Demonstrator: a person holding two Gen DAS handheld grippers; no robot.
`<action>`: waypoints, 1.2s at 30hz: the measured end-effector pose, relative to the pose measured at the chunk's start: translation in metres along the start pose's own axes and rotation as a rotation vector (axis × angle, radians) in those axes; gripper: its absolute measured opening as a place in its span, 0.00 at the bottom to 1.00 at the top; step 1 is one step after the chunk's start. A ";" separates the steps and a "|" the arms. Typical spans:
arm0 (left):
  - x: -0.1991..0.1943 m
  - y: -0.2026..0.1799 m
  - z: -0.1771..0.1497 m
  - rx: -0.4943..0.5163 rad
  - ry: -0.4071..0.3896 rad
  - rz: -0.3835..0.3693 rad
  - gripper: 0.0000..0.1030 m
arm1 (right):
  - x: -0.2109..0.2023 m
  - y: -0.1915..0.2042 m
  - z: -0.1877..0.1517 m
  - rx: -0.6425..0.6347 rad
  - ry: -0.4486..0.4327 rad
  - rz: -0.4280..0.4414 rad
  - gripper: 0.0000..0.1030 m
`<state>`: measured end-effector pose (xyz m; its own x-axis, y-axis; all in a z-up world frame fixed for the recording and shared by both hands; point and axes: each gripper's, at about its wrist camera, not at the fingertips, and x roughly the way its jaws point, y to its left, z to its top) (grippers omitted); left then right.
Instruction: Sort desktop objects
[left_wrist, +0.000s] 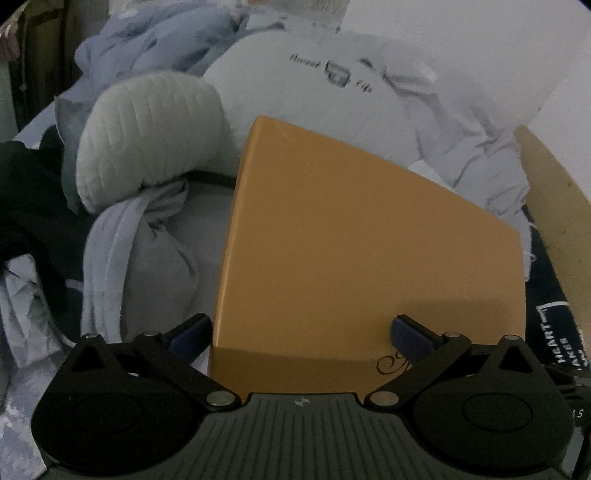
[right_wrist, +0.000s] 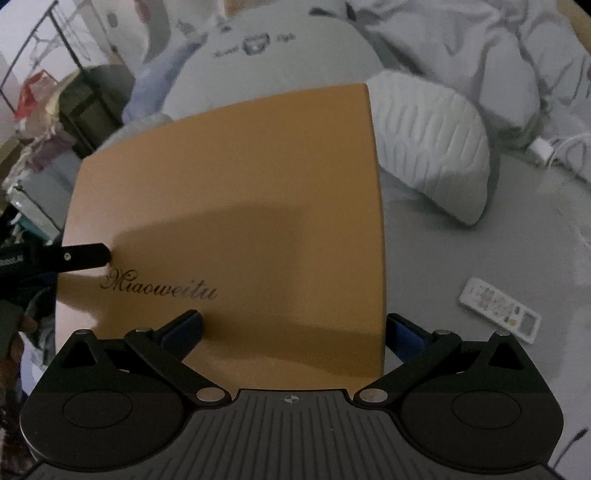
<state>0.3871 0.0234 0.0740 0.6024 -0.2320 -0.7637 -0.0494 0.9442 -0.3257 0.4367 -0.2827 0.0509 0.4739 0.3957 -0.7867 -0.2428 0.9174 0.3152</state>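
Right up against both cameras sits an orange box (left_wrist: 369, 240), flat-topped and matte, with dark script lettering that reads "Miaoweitu" along its near edge in the right wrist view. My left gripper (left_wrist: 301, 332) has its fingers spread wide, one blue pad at the box's left side and the other over its top, not pinching it as far as I can see. My right gripper (right_wrist: 293, 330) is likewise spread, its left pad over the lid and its right pad just off the box's right edge; whether either pad truly touches the box I cannot tell. The box rests on a grey bed sheet (right_wrist: 480, 258), just beside a white ribbed cushion (right_wrist: 432, 155) and in front of a pale pillow (left_wrist: 295, 85) with small blurred print I cannot read. A white remote control (right_wrist: 500, 310) lies on the sheet well to the right. The box's lower sides are hidden by my grippers.
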 end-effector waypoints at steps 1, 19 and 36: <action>-0.006 -0.002 -0.001 0.001 -0.007 -0.005 1.00 | -0.008 0.004 0.000 -0.005 -0.006 -0.002 1.00; -0.130 -0.026 -0.064 0.044 -0.076 -0.081 1.00 | -0.157 0.045 -0.073 -0.056 -0.079 -0.016 1.00; -0.146 -0.010 -0.161 0.084 0.025 -0.059 1.00 | -0.176 0.062 -0.197 -0.049 0.041 -0.030 1.00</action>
<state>0.1715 0.0106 0.0989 0.5822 -0.2928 -0.7585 0.0537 0.9447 -0.3235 0.1717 -0.3040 0.1045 0.4468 0.3655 -0.8166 -0.2705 0.9252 0.2662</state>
